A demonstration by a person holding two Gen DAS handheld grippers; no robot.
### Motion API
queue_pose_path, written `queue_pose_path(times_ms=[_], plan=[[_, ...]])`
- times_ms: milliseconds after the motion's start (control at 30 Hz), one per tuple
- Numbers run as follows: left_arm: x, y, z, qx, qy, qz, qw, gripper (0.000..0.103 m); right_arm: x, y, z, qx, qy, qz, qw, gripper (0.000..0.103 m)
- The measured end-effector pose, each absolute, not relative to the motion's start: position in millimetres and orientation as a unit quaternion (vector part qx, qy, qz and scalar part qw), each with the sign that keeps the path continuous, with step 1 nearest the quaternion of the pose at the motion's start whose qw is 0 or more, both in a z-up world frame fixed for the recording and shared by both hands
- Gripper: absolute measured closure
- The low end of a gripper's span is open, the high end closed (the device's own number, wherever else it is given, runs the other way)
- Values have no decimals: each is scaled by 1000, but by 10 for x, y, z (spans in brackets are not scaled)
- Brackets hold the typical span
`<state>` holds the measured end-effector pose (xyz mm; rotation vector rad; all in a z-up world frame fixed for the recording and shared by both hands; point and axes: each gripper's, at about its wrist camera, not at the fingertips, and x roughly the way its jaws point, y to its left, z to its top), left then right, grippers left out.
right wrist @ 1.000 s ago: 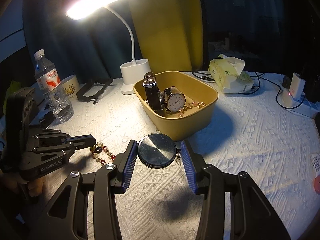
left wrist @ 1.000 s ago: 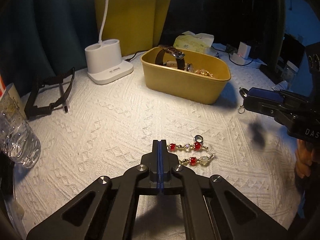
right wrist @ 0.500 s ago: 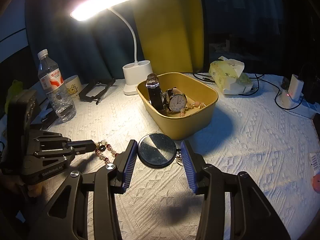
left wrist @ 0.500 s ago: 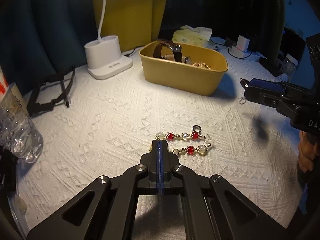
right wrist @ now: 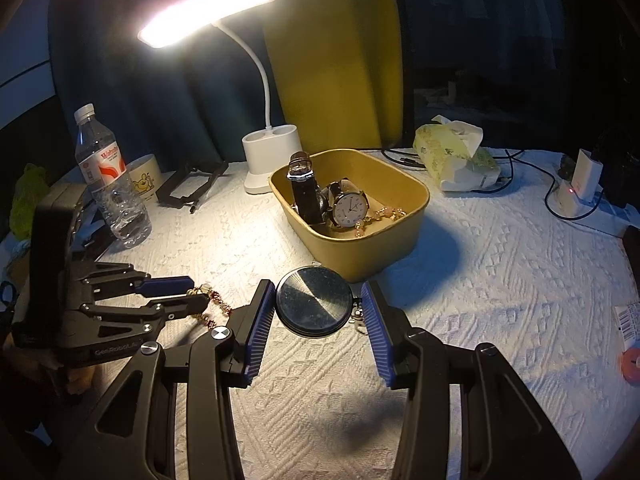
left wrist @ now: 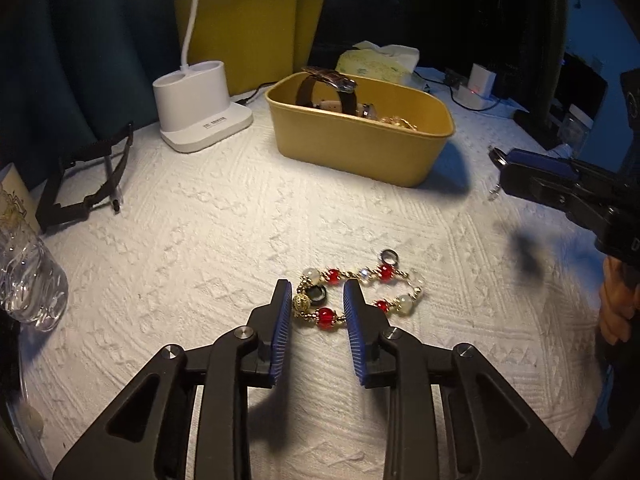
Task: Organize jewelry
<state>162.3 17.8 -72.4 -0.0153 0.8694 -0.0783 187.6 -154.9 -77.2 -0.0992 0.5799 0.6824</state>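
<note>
A beaded bracelet (left wrist: 332, 276) with red, clear and gold beads lies on the white cloth. My left gripper (left wrist: 318, 292) hangs over its near end, jaws opening. Several beads sit between the blue pads (left wrist: 282, 320), which do not press on them. The right wrist view shows the left gripper (right wrist: 198, 291) at the left, over the bracelet (right wrist: 218, 300). My right gripper (right wrist: 318, 300) is shut on a round dark pocket watch (right wrist: 314, 304), held above the cloth in front of the yellow box (right wrist: 360, 256). The box holds two strap watches (right wrist: 350, 208) and a chain.
A white lamp base (left wrist: 200, 108) stands behind the yellow box (left wrist: 360, 152). A water bottle (right wrist: 112, 192), a mug (right wrist: 144, 178) and a black folding stand (left wrist: 88, 176) sit at the left. A tissue pack (right wrist: 456, 160), cables and a charger (right wrist: 580, 184) lie at the back right.
My left gripper's jaws have gone from shut to parted, and now straddle the bracelet's near end. The right gripper and its pocket watch have stayed still.
</note>
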Motion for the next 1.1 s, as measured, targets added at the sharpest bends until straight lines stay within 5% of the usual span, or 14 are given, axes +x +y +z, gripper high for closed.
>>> queue_pose_path(times_ms=[133, 233, 1100], plan=[[1574, 97, -731, 8, 419, -46, 907, 90, 1876, -1549, -779, -48, 281, 331, 899, 58], [1546, 45, -736, 16, 420, -48, 906, 93, 1876, -1551, -770, -47, 280, 332, 899, 58], [1460, -200, -529, 47, 387, -86, 917, 94, 1815, -1671, -616, -39, 256, 320, 911, 59]])
